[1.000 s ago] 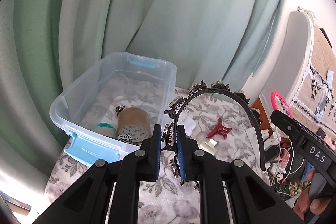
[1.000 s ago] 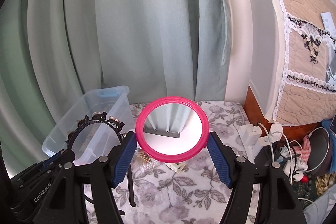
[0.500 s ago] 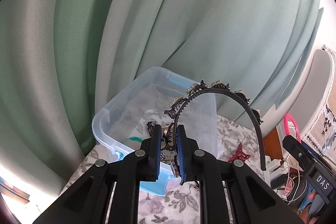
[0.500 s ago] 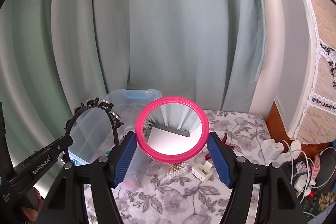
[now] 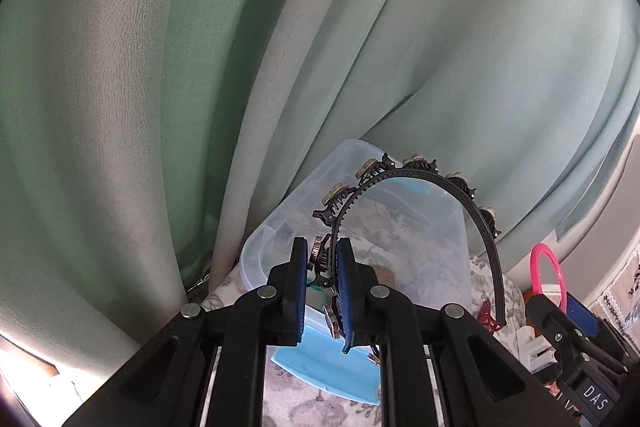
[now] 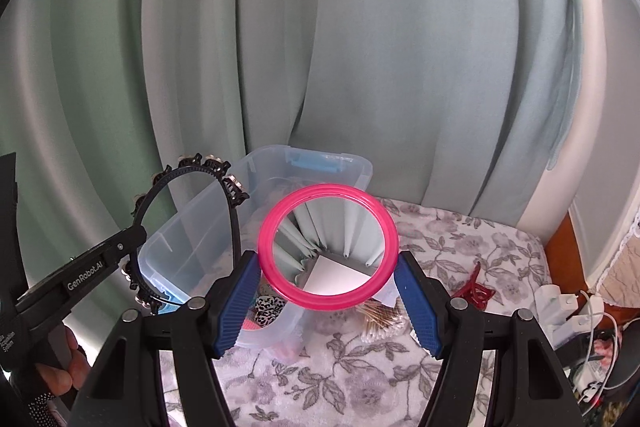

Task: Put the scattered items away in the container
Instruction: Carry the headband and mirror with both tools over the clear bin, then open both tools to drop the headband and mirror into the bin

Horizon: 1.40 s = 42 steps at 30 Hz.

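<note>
Setting: green curtain (image 6: 360,67) hangs behind a surface covered with a grey floral cloth (image 6: 352,379); chargers and cables crowd the right edge.
Container: clear plastic bin with blue latches (image 6: 200,235) stands at the back left of the cloth, against the curtain, open-topped, with a few things already inside.
Left gripper (image 5: 323,267): jaws pressed together on one end of a black toothed headband (image 5: 420,177); the arch rises up and curves over to the right, its free end hanging down.
Right gripper (image 6: 326,285): jaws set wide and clamped on the two sides of a round pink-rimmed mirror (image 6: 328,247), glass facing the camera.
Key relation: in the left wrist view the bin lies straight ahead of and below the headband, the arch framing its opening; the headband's arch looks to run roughly along the bin's length.
Nearer hand: left, judging from the right wrist view, where the headband hangs at the bin's left wall while the mirror sits above its near corner.
Still loose: red claw clip (image 6: 476,291), cotton swabs (image 6: 380,323) and a small white block on the cloth to the bin's right.
Likely next: lower the headband into the bin, then the mirror.
</note>
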Available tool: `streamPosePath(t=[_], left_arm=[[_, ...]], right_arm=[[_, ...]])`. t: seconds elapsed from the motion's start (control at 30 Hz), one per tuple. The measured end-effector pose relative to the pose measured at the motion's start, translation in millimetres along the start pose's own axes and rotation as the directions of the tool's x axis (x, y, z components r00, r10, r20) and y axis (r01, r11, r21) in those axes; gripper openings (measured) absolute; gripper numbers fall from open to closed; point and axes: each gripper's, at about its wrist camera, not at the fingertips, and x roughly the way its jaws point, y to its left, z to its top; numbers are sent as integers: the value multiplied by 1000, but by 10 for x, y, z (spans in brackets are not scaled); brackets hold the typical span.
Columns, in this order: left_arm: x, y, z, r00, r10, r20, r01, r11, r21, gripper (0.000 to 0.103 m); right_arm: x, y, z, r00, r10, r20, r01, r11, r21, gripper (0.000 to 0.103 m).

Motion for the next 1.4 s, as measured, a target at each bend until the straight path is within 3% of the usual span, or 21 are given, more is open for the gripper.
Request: streamPosePath(t=[0.63,1.27,1.4], left_arm=[[317,31,74,993,116,15,-117,991,61,15],[569,-106,-10,991,123,-45,-118,988,98,16],[591,-112,-32,991,117,-58,-111,990,92,22]], right_arm=[[520,304,68,995,72,-76,-76,996,-44,72],[853,394,5,985,100,-142,-107,993,-44,73],[866,393,-13,984,103,-145,-111,993,-46,73]])
